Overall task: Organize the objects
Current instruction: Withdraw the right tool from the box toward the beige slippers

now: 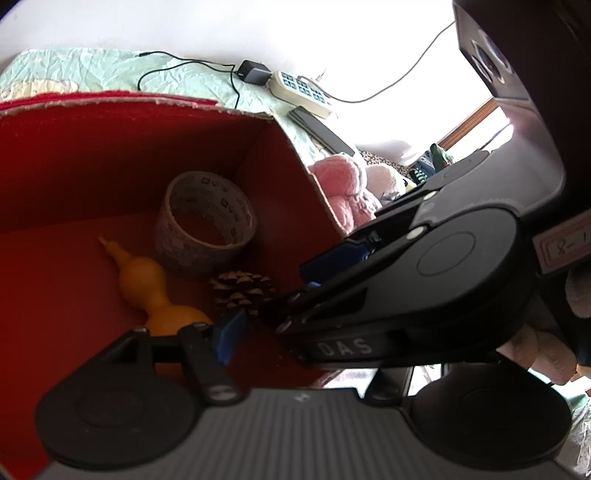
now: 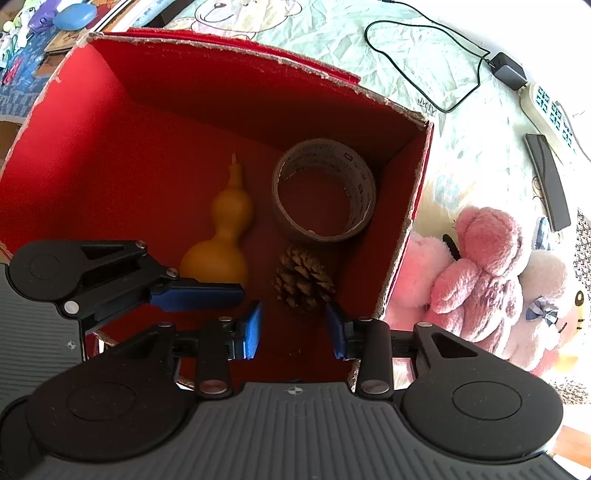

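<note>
Bedspread [image 2: 314, 33], red box [image 2: 221, 92], right tool [image 2: 297, 328] wide open, empty, above pinecone [image 2: 303, 280]

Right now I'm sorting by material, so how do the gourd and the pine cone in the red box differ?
The gourd is smooth and plain orange-yellow; the pine cone is brown and rough with open scales. The gourd is the longer of the two, a double bulb tapering to a thin stem; the pine cone is short and rounded. Both lie side by side on the floor of the red box, held by neither gripper.
</note>
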